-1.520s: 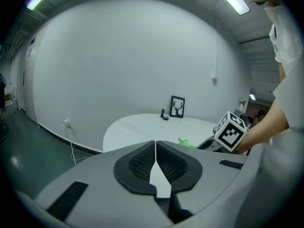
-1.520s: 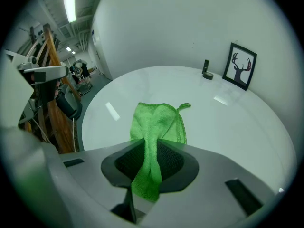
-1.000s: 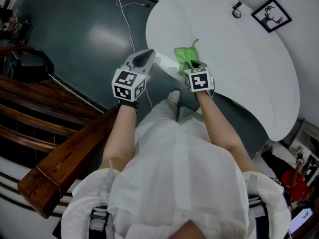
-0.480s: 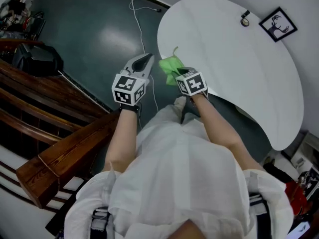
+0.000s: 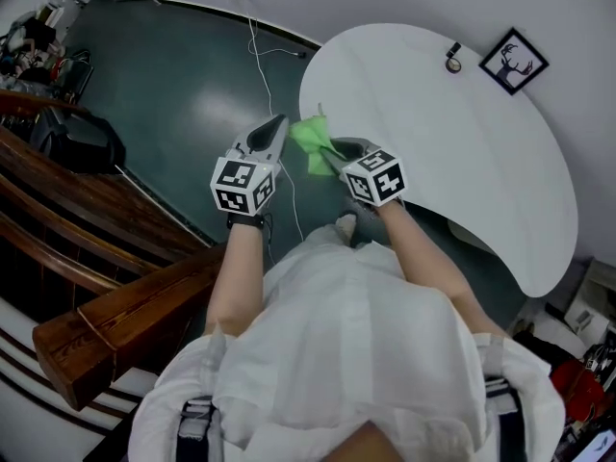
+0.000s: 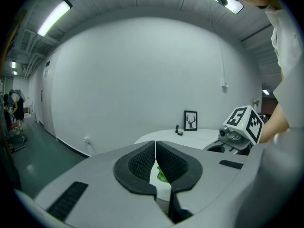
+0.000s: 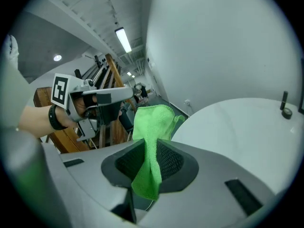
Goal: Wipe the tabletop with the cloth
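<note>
A bright green cloth (image 5: 312, 141) hangs pinched in my right gripper (image 5: 339, 151), lifted off the white rounded tabletop (image 5: 452, 152) at its near left edge. In the right gripper view the cloth (image 7: 151, 141) stands up between the shut jaws and droops below them. My left gripper (image 5: 275, 131) is held in the air just left of the cloth, over the floor. Its jaws are shut with nothing between them in the left gripper view (image 6: 156, 161), and the green cloth (image 6: 162, 176) shows only as a sliver behind them.
A small dark object (image 5: 450, 61) and a framed deer picture (image 5: 514, 63) stand at the table's far side by the wall. A white cable (image 5: 262, 75) runs over the dark green floor. Wooden benches (image 5: 106, 287) lie to the left.
The right gripper has lifted the cloth off the tabletop and carried it left, past the table's edge toward the left gripper. The left gripper has stayed almost still.
</note>
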